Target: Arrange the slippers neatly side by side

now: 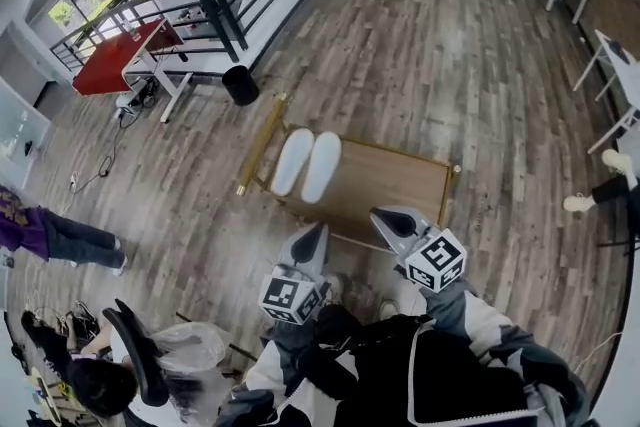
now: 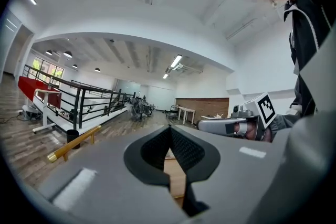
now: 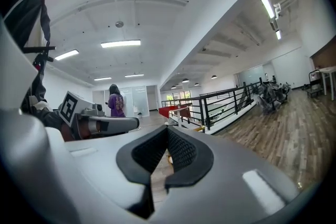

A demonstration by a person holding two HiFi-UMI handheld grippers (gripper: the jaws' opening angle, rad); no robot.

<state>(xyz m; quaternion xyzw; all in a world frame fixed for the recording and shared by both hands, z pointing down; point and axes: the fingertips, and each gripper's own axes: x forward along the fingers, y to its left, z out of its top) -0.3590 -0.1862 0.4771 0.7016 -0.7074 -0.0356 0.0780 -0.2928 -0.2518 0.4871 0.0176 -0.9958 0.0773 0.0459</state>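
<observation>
Two white slippers (image 1: 307,164) already lie neatly side by side at the table's (image 1: 400,185) left end, mid-frame, while the left gripper (image 1: 306,253) and right gripper (image 1: 395,224) hover below, jaws together, empty

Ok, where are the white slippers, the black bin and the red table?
white slippers (image 1: 293,161): head view, middle of the left slipper
black bin (image 1: 240,87): head view, on its side wall
red table (image 1: 115,65): head view, middle of its top
</observation>
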